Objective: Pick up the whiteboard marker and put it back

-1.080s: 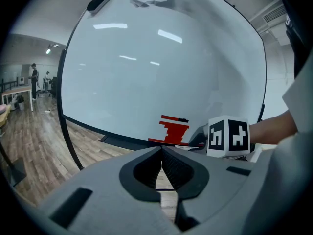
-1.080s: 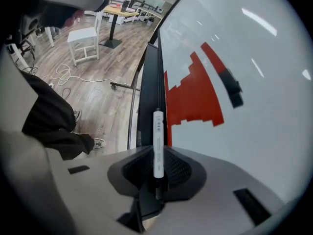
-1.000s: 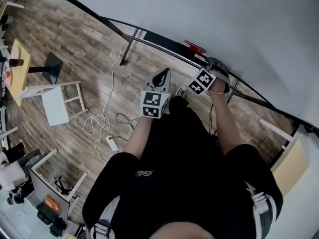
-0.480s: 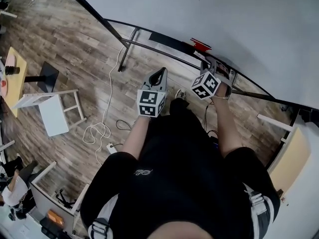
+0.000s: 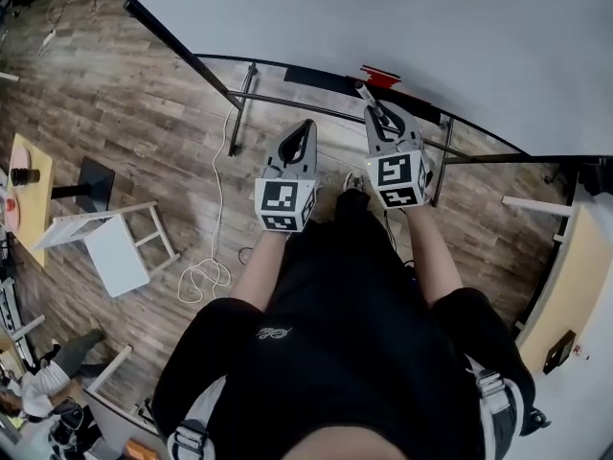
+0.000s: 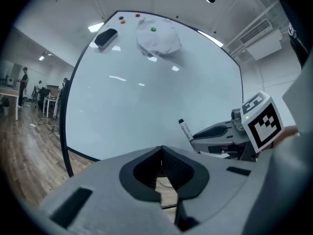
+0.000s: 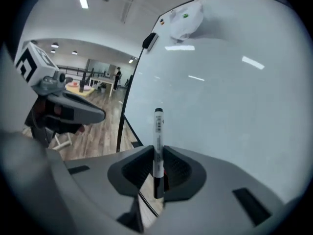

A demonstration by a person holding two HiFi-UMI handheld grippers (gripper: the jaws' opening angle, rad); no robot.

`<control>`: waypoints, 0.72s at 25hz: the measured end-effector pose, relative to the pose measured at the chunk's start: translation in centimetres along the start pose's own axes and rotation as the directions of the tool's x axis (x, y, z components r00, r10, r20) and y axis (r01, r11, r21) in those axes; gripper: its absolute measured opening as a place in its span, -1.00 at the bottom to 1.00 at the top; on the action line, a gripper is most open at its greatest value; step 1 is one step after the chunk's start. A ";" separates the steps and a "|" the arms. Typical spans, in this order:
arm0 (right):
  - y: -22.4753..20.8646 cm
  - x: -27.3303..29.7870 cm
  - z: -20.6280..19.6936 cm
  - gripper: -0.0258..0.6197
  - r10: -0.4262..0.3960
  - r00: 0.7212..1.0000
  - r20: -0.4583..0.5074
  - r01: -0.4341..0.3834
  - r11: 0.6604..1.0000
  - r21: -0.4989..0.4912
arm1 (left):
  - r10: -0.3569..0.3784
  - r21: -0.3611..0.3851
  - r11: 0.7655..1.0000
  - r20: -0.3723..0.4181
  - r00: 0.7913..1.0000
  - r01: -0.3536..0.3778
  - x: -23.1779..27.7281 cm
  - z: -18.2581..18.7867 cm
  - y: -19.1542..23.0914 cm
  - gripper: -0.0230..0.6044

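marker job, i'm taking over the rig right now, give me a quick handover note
Left gripper: shut, nothing in it, held up in front of the whiteboard.
Right gripper: shut on the marker, which sticks up out of the jaws with the board behind it.
Done: the marker is picked up and held clear of the ledge along the board's lower edge.
Left: put it back, most likely on that ledge. Bring the right gripper down to it, open the jaws and draw away.
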State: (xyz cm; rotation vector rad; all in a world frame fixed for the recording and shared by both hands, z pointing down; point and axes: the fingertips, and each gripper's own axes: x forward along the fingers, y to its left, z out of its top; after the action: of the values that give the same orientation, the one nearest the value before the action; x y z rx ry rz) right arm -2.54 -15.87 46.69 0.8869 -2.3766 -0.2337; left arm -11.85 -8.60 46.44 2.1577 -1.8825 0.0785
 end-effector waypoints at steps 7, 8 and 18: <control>2.2 -4.4 3.2 -0.76 -0.068 0.989 0.128 0.041 0.978 0.207 | -0.074 0.050 0.996 0.047 0.996 0.072 -2.1 2.6 -1.6 -0.91; 2.4 -4.9 3.3 -0.76 -0.082 0.987 0.142 0.048 0.973 0.225 | -0.081 0.054 0.995 0.051 0.995 0.078 -2.4 2.8 -1.7 -0.91; 1.3 -12.2 3.8 -0.76 -0.138 0.940 0.313 0.032 0.947 0.321 | -0.124 0.055 0.991 0.059 0.991 0.120 -4.0 3.6 -5.3 -0.91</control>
State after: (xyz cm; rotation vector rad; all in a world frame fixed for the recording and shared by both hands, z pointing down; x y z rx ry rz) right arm 1.95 -7.16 38.37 1.1799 -2.7412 -0.0412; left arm -7.78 -5.05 41.19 2.3304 -1.7951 0.0357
